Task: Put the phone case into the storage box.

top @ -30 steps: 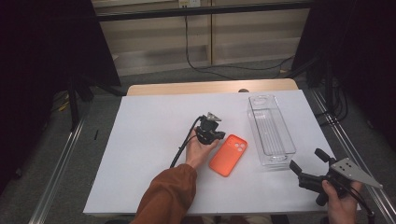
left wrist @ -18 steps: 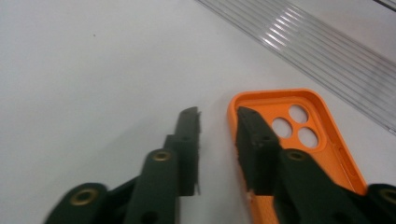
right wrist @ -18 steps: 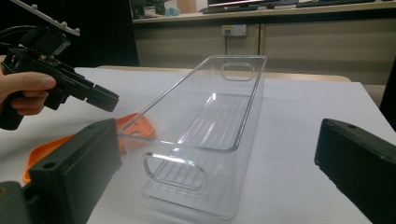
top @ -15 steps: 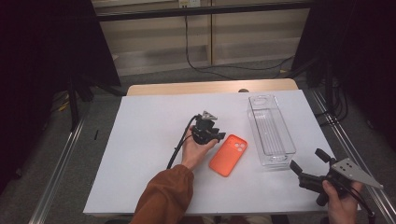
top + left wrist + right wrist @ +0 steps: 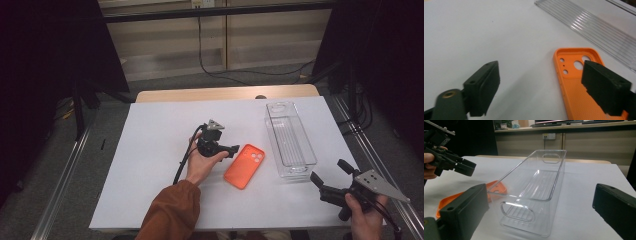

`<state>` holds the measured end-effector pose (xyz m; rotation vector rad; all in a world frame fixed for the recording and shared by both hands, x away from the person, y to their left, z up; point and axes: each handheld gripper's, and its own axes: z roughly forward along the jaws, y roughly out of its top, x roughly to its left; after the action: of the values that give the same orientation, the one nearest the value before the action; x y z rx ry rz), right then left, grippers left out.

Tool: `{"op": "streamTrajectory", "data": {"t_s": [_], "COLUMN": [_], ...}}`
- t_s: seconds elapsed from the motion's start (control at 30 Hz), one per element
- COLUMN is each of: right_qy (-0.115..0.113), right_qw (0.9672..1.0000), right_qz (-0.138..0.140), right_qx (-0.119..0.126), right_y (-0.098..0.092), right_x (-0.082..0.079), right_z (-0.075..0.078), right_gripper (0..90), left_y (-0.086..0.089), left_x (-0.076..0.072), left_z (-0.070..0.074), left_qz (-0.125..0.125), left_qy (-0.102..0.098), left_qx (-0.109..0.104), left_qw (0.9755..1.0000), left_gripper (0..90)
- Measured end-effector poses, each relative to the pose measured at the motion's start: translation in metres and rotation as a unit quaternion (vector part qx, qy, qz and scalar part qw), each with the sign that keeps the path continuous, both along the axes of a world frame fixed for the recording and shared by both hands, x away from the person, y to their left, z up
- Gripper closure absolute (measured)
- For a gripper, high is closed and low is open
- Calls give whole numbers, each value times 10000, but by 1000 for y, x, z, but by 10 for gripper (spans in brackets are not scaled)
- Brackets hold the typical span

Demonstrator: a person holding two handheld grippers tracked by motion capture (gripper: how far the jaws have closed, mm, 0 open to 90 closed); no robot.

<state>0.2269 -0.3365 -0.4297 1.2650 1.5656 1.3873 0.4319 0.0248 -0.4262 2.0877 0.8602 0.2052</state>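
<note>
- An orange phone case (image 5: 245, 166) lies flat on the white table (image 5: 150, 150), inner side up, camera holes toward the far edge.
- Just beside the case, on its left, the left gripper (image 5: 231, 149) is held low over the table in a hand with a rust-brown sleeve (image 5: 170, 212). Its jaws are spread wide and grip nothing; in the left gripper view one jaw hangs over the case's near part.
- On the case's right, close by, stands a clear plastic bin (image 5: 290, 140), long side running away from the person.
- The right gripper (image 5: 331, 172) sits beyond the bin's near end, farther from the case, jaws wide apart and empty, aimed at the bin.
</note>
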Motion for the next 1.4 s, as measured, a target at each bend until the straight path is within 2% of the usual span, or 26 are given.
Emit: {"op": "streamTrajectory", "data": {"t_s": [0.17,0.33,0.47,0.67,0.7,0.83,0.87,0.97,1.2,1.33,1.4], "right_qy": [-9,-2,-5,-10,-9,-8,-10,-16,-4,-13,-12], "right_qw": [10000,10000,10000,10000,10000,10000,10000,10000,10000,10000,10000], "right_qz": [-1,-1,-5,-6,-6,-10,-9,-5,-8,-3,1], "right_qx": [-8,3,1,-17,-15,-20,-23,-30,-32,-37,-38], "right_y": [0,0,0,0,0,0,0,0,1,1,1], "right_x": [0,0,0,0,0,0,0,0,0,0,0], "right_z": [0,0,0,0,0,0,0,0,0,0,0], "right_gripper": [0,0,0,0,0,0,0,0,0,0,0], "left_y": [3,4,8,11,11,14,14,13,3,-3,-4], "left_x": [-4,-12,-15,-21,-22,-25,-26,-30,-38,-40,-40], "left_z": [2,5,9,12,12,9,9,7,6,4,2], "left_qz": [-64,-122,-193,-246,-228,-318,-367,-425,-663,-674,-680], "left_qy": [69,-55,23,45,103,239,294,251,323,298,347], "left_qx": [37,41,-66,-56,-115,-139,-130,-68,127,179,196], "left_qw": [9999,9999,9998,9997,9996,9991,9988,9988,9972,9971,9969], "left_gripper": [61,43,43,44,45,48,49,45,40,40,41]}}
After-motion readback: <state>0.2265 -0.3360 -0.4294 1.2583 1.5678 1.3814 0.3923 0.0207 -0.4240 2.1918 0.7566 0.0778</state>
